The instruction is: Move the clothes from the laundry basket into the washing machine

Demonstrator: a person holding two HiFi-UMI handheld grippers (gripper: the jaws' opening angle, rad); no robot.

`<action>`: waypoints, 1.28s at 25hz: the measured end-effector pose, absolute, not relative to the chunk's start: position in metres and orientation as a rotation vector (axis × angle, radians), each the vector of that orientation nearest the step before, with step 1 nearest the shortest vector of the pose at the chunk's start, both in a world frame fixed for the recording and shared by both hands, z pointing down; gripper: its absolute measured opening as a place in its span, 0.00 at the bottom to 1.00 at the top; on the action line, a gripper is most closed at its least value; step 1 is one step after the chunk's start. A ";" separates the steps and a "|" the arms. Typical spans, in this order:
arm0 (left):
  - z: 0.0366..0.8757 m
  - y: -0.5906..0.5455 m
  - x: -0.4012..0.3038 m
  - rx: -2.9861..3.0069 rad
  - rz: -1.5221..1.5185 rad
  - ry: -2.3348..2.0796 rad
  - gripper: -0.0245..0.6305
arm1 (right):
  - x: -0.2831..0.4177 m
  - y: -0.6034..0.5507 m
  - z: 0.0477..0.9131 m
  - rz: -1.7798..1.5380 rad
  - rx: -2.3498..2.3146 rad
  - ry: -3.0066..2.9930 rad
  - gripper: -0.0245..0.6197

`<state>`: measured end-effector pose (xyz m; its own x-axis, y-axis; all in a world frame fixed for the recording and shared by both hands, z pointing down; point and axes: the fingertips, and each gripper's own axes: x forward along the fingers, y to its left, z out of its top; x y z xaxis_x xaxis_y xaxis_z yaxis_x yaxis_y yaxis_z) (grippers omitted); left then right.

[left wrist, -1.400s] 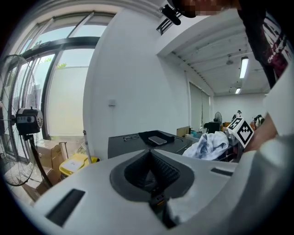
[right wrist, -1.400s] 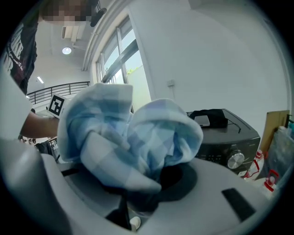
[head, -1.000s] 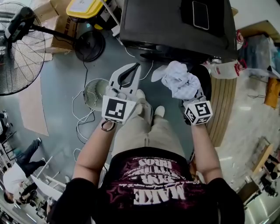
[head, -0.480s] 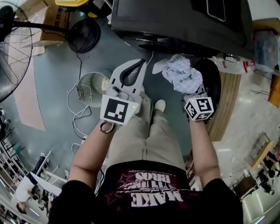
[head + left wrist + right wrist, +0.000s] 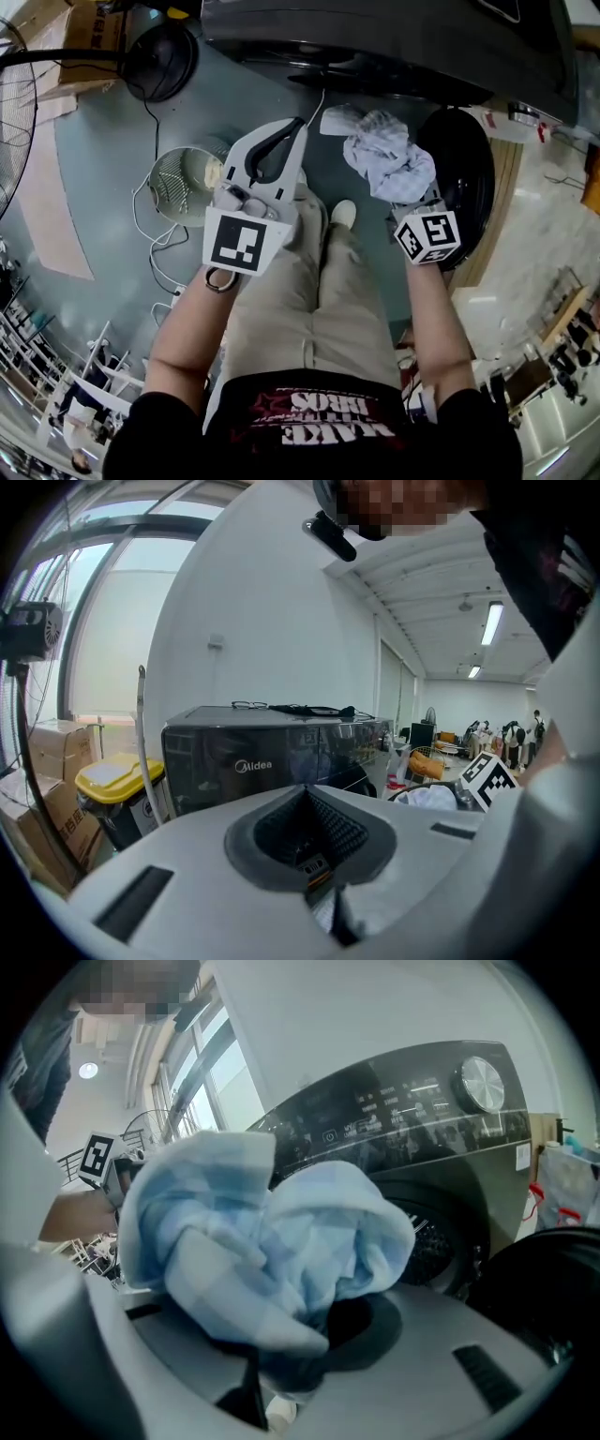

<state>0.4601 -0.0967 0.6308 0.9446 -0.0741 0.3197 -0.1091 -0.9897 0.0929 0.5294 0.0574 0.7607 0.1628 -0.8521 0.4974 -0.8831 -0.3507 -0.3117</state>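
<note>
Clamping a bunched pale blue-and-white checked cloth (image 5: 272, 1241), the right gripper (image 5: 305, 1368) has its jaws partly closed on the fabric. A lower fold is pinched in the dark pocket between the pads. The rest of the cloth billows up and over the jaws, hiding the tips. In the head view the same cloth (image 5: 386, 155) sits as a wad on the front end of the right gripper, upper middle of frame, clear of the floor.

Left gripper (image 5: 296, 128) has its jaws fully together with nothing between them. The left gripper view shows only its own empty dark pocket.

Past the cloth in the right gripper view is the washing machine (image 5: 403, 1119), dark grey. Its control panel and dial run across the upper right, and the drum opening (image 5: 436, 1241) lies just behind the cloth's right edge. The cloth is in front of the opening, not inside it. The round black door (image 5: 466, 178) is swung open at right of the head view, beside the right gripper. The machine's top fills the top edge of that view.

A mesh basket (image 5: 181, 180) sits on the floor at centre left, just left of the left gripper, with something pale inside it. White cables trail below it. A standing fan (image 5: 11, 103) is at the far left edge.
</note>
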 end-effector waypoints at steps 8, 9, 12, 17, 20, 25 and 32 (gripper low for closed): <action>0.657 -0.096 0.458 2.962 0.508 -0.123 0.04 | 0.525 0.066 0.792 1.010 2.351 -1.726 0.25; 0.658 -0.097 0.457 2.957 0.512 -0.123 0.04 | 0.531 0.063 0.796 1.002 2.362 -1.712 0.25; 0.663 -0.100 0.452 2.943 0.543 -0.119 0.04 | 0.573 0.042 0.813 0.936 2.444 -1.622 0.25; 0.670 -0.102 0.445 2.959 0.614 -0.061 0.04 | 0.672 -0.029 0.856 0.733 2.620 -1.511 0.46; 0.671 -0.094 0.438 2.961 0.643 -0.009 0.04 | 0.686 -0.045 0.877 0.796 2.545 -1.529 0.79; 0.683 -0.081 0.429 2.913 0.685 0.020 0.04 | 0.660 -0.027 0.882 0.823 2.395 -1.533 0.79; 0.687 -0.056 0.436 2.866 0.671 0.049 0.04 | 0.662 -0.013 0.875 0.866 2.432 -1.524 0.76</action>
<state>0.4358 -0.0562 0.6871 0.8965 0.0771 0.4362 -0.0127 -0.9799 0.1992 0.6615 -0.0133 0.8751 0.3198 -0.7792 0.5390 -0.8618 -0.4756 -0.1762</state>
